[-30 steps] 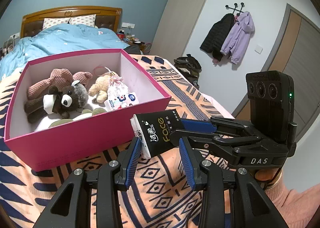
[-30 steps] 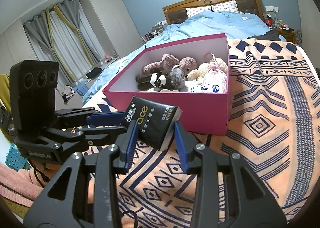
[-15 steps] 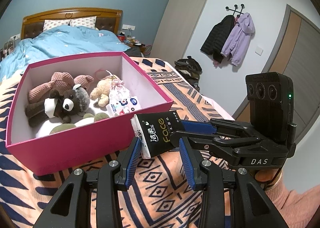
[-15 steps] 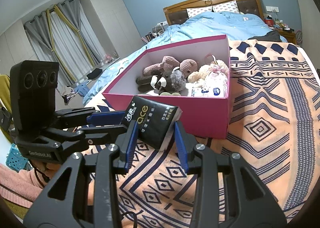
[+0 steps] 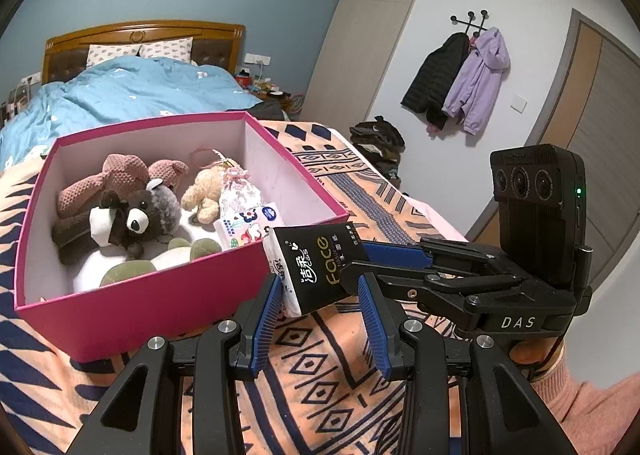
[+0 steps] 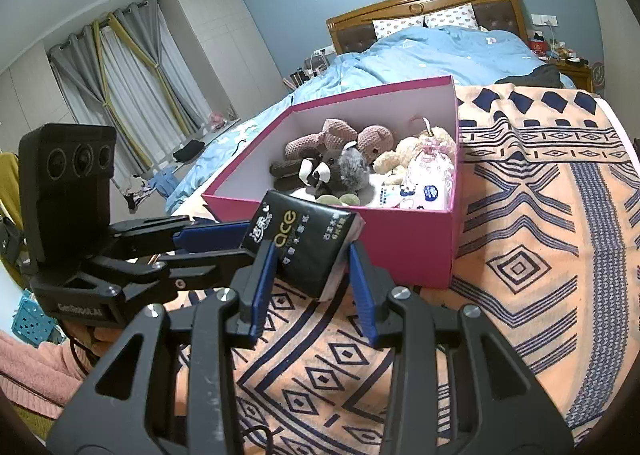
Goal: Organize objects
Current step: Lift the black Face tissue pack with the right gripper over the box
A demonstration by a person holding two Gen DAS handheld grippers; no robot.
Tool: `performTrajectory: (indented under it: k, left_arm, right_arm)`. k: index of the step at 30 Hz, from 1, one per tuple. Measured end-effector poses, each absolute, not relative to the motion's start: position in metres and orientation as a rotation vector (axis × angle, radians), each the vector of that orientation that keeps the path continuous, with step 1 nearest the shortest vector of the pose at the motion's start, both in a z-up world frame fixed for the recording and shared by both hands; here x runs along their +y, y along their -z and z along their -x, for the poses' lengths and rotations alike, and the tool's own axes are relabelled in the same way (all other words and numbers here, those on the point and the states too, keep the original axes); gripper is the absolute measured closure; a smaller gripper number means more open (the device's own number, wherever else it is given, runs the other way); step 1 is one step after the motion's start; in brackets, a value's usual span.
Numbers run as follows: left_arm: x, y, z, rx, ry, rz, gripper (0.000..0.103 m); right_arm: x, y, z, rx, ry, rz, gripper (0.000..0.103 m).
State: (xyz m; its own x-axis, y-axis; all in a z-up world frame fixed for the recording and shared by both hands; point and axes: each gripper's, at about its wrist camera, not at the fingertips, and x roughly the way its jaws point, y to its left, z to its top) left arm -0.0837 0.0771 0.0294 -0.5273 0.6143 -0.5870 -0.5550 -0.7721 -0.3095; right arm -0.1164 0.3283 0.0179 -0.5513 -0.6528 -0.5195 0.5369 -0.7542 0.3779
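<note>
In the left wrist view, a pink box (image 5: pixel 132 307) is seen at the left on a patterned orange blanket (image 5: pixel 328 379), with a brown bear (image 5: pixel 120 221), a pink knitted toy (image 5: pixel 108 183), a cream bear (image 5: pixel 204 191) and small white packets (image 5: pixel 248 221) inside it. Just right of the box's near corner, a black tissue pack (image 5: pixel 316 269) is held in the air above the blanket. The left gripper (image 5: pixel 320 319) is closed down to its narrowest; its left pad touches the pack's white end, while contact at the right pad cannot be made out here. From the right, the right gripper (image 5: pixel 360 259) reaches in and is clamped on the pack's far end, a hand (image 5: pixel 532 351) in a pink sleeve being visible beneath it. Coats (image 5: pixel 460 79) on a wall hook are shown only in this view.

In the right wrist view, curtains (image 6: pixel 132 83) appear at the far left, absent from the other view. The left gripper (image 6: pixel 248 235) enters from the left, and the pack (image 6: pixel 308 243) is pinched between both blue pads of the right gripper (image 6: pixel 312 283), jaws narrowly parted. The box (image 6: pixel 400 251) lies just behind.
</note>
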Motion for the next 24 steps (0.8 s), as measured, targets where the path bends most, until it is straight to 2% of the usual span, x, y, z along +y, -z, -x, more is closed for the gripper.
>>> performTrajectory:
  k: [24]
  left_arm:
    - [0.0795, -0.037, 0.0914, -0.101, -2.288, 0.895, 0.063]
  right_arm:
    - [0.3292, -0.0235, 0.1225, -0.23, 2.29, -0.846, 0.063]
